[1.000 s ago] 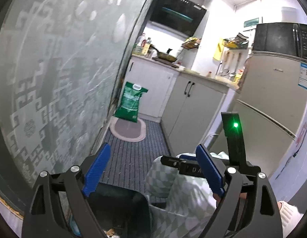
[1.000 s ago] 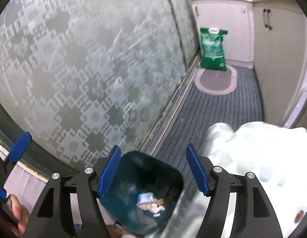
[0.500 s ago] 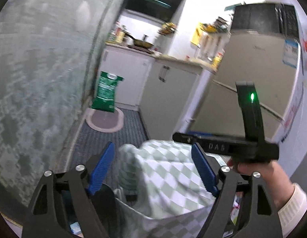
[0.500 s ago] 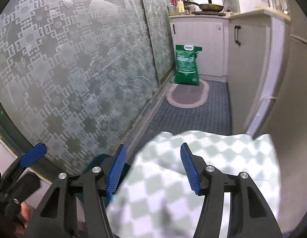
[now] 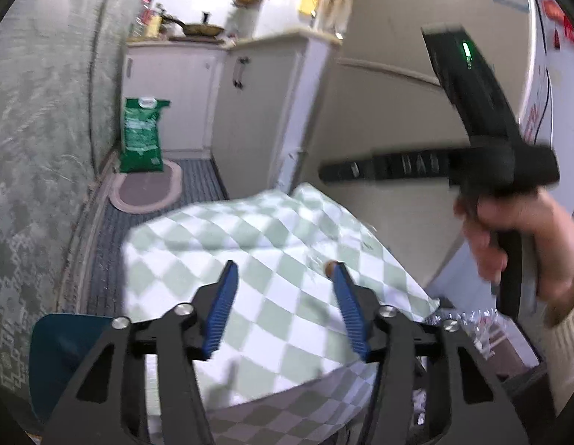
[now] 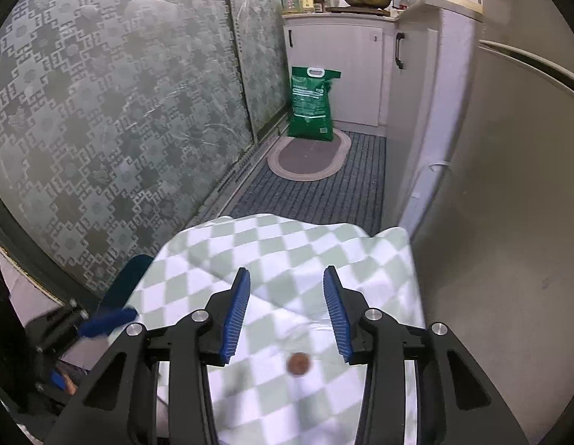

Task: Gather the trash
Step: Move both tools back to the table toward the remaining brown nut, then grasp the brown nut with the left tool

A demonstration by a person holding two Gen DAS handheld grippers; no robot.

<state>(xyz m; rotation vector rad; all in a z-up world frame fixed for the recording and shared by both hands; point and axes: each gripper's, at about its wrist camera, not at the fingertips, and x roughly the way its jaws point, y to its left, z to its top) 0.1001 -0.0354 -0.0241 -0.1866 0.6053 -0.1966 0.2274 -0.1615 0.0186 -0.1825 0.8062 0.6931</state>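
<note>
A table draped in a green-and-white checked cloth (image 5: 249,244) fills the foreground of both views. On it lies a small brown round scrap (image 6: 299,364), also seen by my left gripper's right fingertip as a brown spot (image 5: 329,267). My left gripper (image 5: 285,285) hovers over the cloth, jaws closing with nothing between them. My right gripper (image 6: 287,293) hangs above the cloth just past the brown scrap, jaws closing, also with nothing in them. A teal bin (image 5: 64,352) stands low at the table's left; only its rim (image 6: 127,278) shows in the right wrist view.
A patterned frosted glass door (image 6: 101,129) runs along the left. A fridge (image 6: 509,185) and white cabinets (image 5: 249,111) close the right. A green sack (image 6: 311,104) and an oval mat (image 6: 309,155) lie beyond. Crumpled foil (image 5: 468,326) sits below the table's right edge.
Both views have swung from the teal bin to over the checked table. The bin has slid to the lower left. Both pairs of jaws have narrowed.
</note>
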